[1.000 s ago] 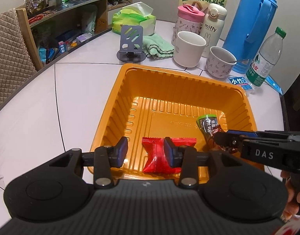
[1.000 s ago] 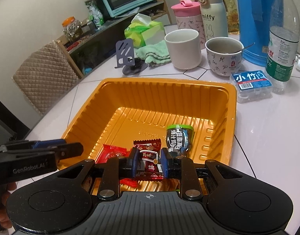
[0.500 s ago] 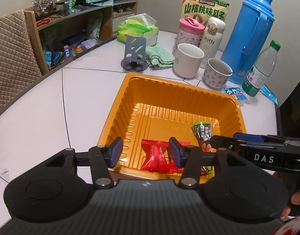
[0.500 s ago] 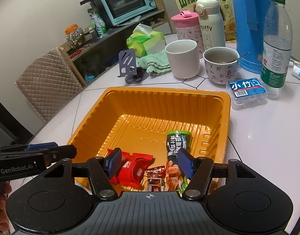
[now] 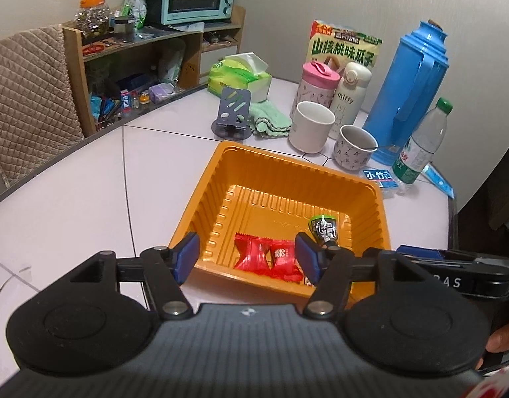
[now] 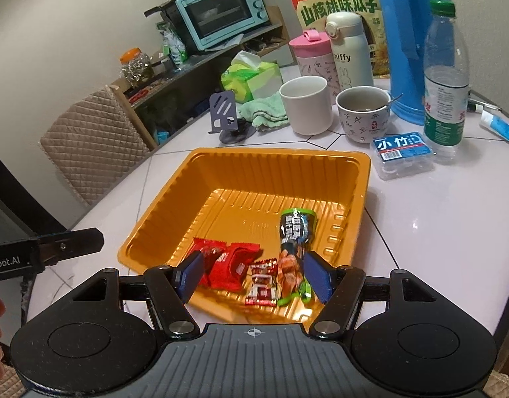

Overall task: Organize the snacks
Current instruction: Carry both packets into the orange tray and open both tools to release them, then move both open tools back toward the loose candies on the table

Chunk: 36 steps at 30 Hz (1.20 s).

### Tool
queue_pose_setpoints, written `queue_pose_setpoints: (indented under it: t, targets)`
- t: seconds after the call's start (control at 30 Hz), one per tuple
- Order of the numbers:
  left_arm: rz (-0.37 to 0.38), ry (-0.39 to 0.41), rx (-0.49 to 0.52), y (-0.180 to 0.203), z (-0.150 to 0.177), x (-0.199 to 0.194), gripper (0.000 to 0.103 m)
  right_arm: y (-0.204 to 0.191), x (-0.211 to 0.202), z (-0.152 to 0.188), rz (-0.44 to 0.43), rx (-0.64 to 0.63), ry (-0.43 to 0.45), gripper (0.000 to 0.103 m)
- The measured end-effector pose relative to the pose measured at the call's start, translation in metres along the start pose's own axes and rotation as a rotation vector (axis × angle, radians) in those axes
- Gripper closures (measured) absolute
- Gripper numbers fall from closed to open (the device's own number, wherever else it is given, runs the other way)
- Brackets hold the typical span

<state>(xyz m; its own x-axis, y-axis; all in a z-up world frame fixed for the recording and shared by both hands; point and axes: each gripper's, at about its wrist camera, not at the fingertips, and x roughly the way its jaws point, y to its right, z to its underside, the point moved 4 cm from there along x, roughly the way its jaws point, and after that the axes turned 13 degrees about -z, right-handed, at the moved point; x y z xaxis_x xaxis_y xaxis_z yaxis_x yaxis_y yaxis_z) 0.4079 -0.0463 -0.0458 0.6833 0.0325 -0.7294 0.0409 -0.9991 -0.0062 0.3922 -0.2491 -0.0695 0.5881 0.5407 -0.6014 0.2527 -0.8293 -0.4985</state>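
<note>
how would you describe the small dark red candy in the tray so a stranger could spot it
Find the orange tray on the white table. Near its front wall lies the small dark red candy, between two bright red packets and a long green-ended snack. It alone has white-patterned ends.

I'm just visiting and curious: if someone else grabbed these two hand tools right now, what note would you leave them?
Left gripper: open, jaws just opened, nothing held.
Right gripper: open, jaws just opened, nothing held.
Orange tray: holds two red packets, a small red-and-white packet and a long green-topped packet, all lying near its front edge.
Done: those snacks are in the tray.
Left: no loose snacks in view; the big seed bag stands at the back.
</note>
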Motion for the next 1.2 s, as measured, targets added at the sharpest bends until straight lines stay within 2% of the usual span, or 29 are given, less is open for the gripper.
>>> queue_pose_setpoints:
  t: [0.27, 0.6, 0.9, 1.2]
  targets:
    - [-0.026, 0.0, -0.053, -0.016, 0.024, -0.041, 0.042, -0.015, -0.034, 0.017, -0.033, -0.033, 0.006, 0.032]
    - [-0.072, -0.006, -0.117, -0.042, 0.065, -0.089, 0.042, -0.035, -0.06, 0.047, -0.075, -0.058, -0.034, 0.029]
    - [-0.111, -0.056, -0.164, -0.069, 0.12, -0.116, 0.042, -0.058, -0.06, 0.081, -0.122, -0.112, -0.121, 0.029]
    - [-0.177, -0.123, -0.2, -0.097, 0.17, -0.127, 0.042, -0.08, -0.04, 0.123, -0.148, -0.172, -0.222, 0.029]
